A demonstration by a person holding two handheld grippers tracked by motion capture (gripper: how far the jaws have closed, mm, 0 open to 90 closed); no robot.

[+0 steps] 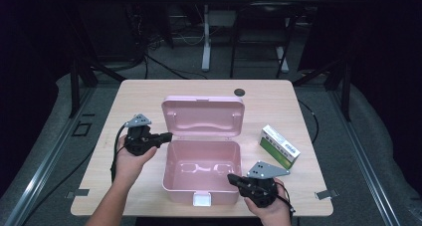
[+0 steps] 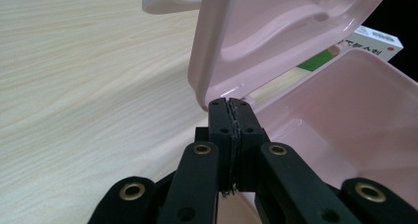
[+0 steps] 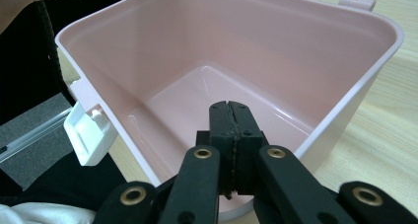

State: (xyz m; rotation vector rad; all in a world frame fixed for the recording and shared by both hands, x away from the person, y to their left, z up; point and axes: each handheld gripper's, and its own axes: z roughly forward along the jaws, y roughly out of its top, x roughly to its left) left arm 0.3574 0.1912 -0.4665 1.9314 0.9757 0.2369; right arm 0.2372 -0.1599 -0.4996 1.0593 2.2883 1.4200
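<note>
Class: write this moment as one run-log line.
box: open, empty | lid: up | left gripper: shut, at lid corner | right gripper: shut, at box rim | carton: on table

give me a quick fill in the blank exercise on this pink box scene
1. The lid of the pink plastic box on the pale wooden table stands ____.
2. The left gripper has its jaws ____, tips by the lid's corner.
3. The clasp on the box's front is ____ in colour.
4. The green and white carton lies to the box's ____ in the high view.

Missing words: open; shut; white; right

One pink box (image 1: 201,171), lid open; one green-white carton (image 1: 279,146); two tools: left (image 1: 168,136), right (image 1: 231,178).
</note>
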